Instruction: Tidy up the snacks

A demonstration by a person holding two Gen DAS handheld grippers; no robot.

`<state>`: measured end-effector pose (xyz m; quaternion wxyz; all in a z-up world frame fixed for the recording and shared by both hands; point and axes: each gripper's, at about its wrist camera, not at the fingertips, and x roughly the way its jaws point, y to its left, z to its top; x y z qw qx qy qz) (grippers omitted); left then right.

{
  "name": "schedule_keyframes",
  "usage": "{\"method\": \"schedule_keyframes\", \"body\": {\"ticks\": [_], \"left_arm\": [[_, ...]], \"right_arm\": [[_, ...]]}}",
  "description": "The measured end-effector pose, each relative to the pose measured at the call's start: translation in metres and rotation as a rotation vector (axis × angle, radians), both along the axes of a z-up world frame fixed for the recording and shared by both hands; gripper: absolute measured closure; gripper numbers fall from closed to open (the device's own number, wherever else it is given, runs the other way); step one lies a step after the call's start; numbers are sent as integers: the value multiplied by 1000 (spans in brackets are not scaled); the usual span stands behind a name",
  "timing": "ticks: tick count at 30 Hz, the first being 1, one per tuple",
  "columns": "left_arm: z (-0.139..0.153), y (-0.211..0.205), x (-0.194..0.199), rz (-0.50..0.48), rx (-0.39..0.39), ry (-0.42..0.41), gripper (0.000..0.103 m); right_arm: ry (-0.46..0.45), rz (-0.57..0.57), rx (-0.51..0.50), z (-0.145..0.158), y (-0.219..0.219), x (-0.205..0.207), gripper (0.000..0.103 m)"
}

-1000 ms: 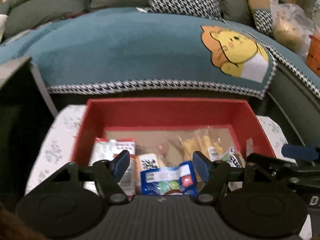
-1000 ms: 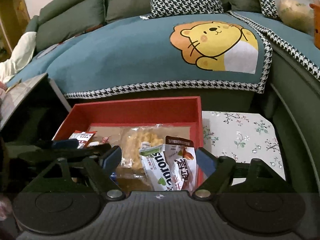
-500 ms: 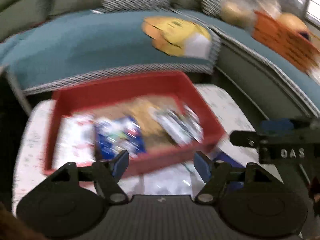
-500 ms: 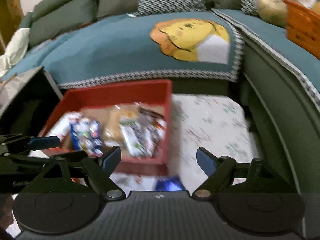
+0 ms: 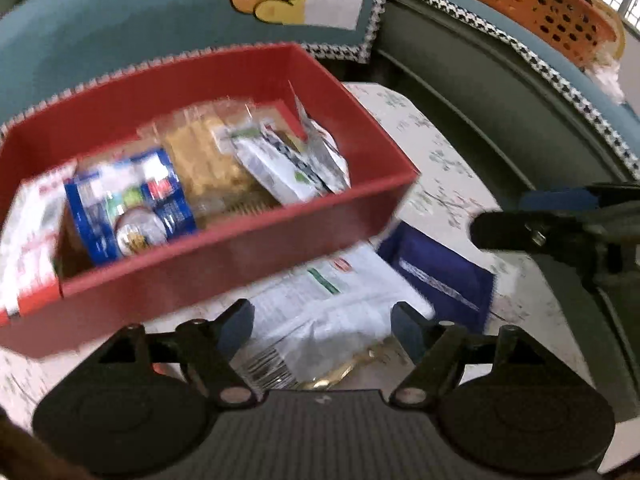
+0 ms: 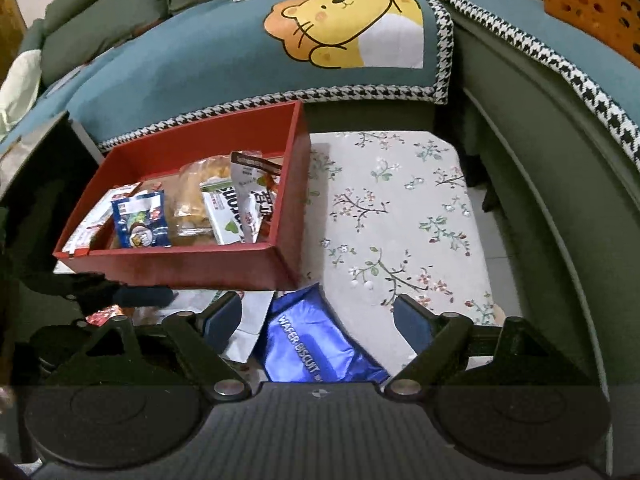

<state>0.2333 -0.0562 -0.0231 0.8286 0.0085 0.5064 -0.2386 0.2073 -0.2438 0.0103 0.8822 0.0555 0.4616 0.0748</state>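
Snacks lie in two places: loose on the table close to the tools, and packed in a red box [image 6: 188,258] farther off. Nearest in the right wrist view, a blue wafer biscuit pack [image 6: 310,342] lies flat on the flowered table [image 6: 400,216], between the spread fingers of the right tool [image 6: 318,320], which touch nothing. At 9 o'clock of that pack, partly under the left finger, sits a white packet [image 6: 250,328], and further toward 9 o'clock a small red wrapper [image 6: 103,315] shows beside the dark arm of the other tool.

In the left wrist view, which is blurred, the left tool [image 5: 322,322] stands spread wide, its jaws having just been opening, over the white packet [image 5: 332,308]; the pads are clear of it. A golden edge [image 5: 344,368] peeks out under the packet at 6 o'clock. The blue pack [image 5: 436,276] lies at 2 o'clock of the packet, touching it.

Beyond these, at 11 o'clock, the red box stands on the table holding a blue bag [image 6: 140,220], a clear bag of yellow pieces [image 6: 192,200], a green-and-white pack [image 6: 226,214] and a red-and-white pouch [image 6: 256,184] leaning on its right wall. Farther still, at 12 o'clock, a teal sofa cover [image 6: 200,64] with a yellow lion picture [image 6: 344,28] runs behind the table, and an orange basket [image 6: 592,4] sits at 2 o'clock.
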Motion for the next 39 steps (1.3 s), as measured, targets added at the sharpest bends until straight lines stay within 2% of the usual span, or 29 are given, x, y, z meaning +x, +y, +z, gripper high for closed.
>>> {"method": "schedule_keyframes", "body": {"ticks": [2, 6, 9, 11, 14, 15, 17, 20, 21, 22, 23, 26, 30, 34, 39], "left_arm": [[-2, 0, -17, -33, -16, 26, 0], [3, -11, -50, -118, 45, 30, 0], [12, -11, -46, -66, 26, 8, 0], [10, -12, -36, -31, 18, 26, 0], [-6, -22, -17, -4, 61, 57, 0], [-12, -24, -13, 1, 70, 76, 0], [-16, -24, -14, -3, 39, 84, 0], [-17, -28, -27, -19, 87, 60, 0], [-16, -30, -31, -20, 104, 46, 1], [-14, -29, -35, -24, 114, 41, 12], [-12, -26, -37, -23, 93, 58, 18], [-9, -15, -40, 3, 61, 98, 24], [1, -6, -57, -1, 68, 85, 26], [9, -4, -74, -19, 120, 50, 26], [-1, -13, -79, -55, 147, 72, 25]], "right_arm": [[1, 1, 9, 1, -1, -1, 16], [1, 6, 15, 3, -3, -5, 15], [14, 4, 15, 1, -6, -6, 15], [25, 1, 21, -2, -8, -6, 15], [38, -5, 18, -6, -12, -4, 15], [45, -6, 21, -7, -14, -3, 15], [53, -7, 23, -9, -17, -3, 15], [58, 0, 17, -11, -16, -2, 15], [62, 3, 14, -12, -15, -1, 15], [65, 9, 10, -13, -14, -1, 15], [71, 20, 1, -16, -11, 0, 15], [94, 46, -18, -23, -3, 1, 15], [109, 76, -36, -28, 3, 1, 15], [138, 98, -54, -40, 6, 5, 15], [158, 149, -70, -48, 17, 12, 15]]}}
